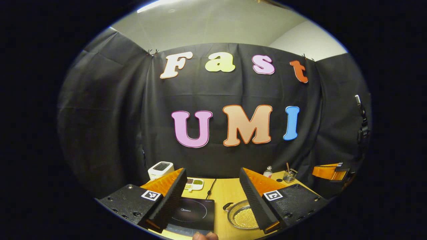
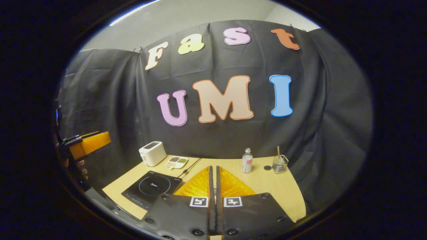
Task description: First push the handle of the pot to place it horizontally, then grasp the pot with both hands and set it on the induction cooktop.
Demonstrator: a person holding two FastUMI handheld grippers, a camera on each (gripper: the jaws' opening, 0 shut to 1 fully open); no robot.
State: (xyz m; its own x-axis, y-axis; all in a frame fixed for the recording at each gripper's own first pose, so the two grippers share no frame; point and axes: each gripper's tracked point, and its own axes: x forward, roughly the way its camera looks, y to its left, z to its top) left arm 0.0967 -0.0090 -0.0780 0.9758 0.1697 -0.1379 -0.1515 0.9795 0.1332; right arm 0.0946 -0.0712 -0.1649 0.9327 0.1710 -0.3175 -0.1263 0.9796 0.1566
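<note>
The pot [image 1: 243, 217] sits on the desk [image 1: 230, 193] just right of the induction cooktop [image 1: 191, 213], at about 5 o'clock in the left gripper view, holding pale beads. Its visible handle juts toward 10 o'clock, so its long axis looks skewed. The left gripper [image 1: 213, 196] hangs released above; the right gripper [image 2: 213, 180] is clenched on nothing. Best to nudge the handle with those closed fingertips, low and slow, so the pot pivots without sliding.
</note>
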